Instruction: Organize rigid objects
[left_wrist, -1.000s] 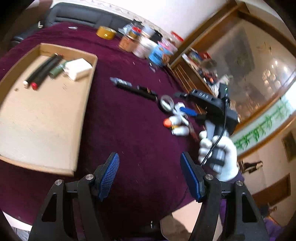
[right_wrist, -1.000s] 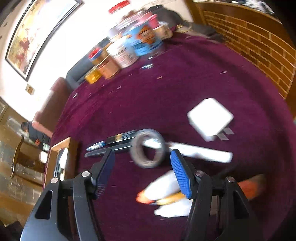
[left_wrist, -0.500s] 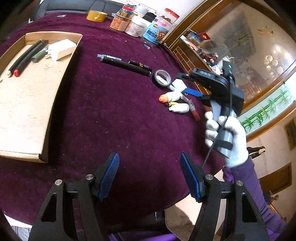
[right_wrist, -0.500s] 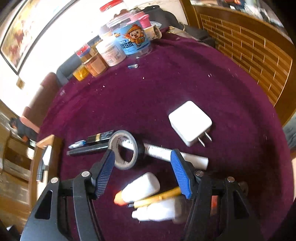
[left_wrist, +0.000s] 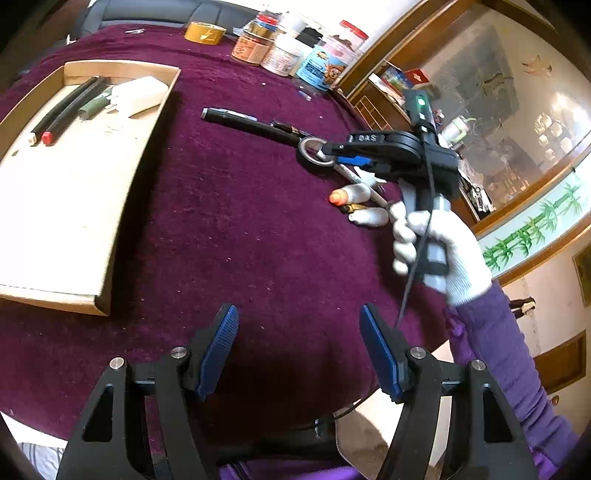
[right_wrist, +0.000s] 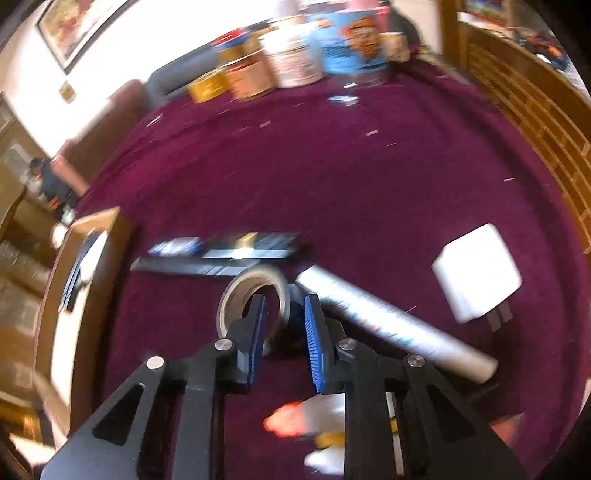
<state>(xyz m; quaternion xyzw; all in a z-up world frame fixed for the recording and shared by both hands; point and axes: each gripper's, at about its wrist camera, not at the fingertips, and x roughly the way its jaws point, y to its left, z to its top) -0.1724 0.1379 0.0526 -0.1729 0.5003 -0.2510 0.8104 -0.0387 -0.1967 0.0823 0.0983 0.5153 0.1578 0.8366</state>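
Observation:
My right gripper is shut on the near wall of a grey tape roll, one finger inside the ring and one outside; both also show in the left wrist view, the gripper at the roll. A white tube, a white charger, black pens and small white bottles lie around it. My left gripper is open and empty above the purple cloth near the table's front edge. A cardboard tray at left holds black pens and a white block.
Jars, tins and a yellow tape roll stand at the table's far edge. A wooden cabinet is to the right. The tray's corner shows left in the right wrist view.
My right gripper moved forward and down onto the tape roll and its fingers closed on the roll's wall. My left gripper stayed open while its view shifted.

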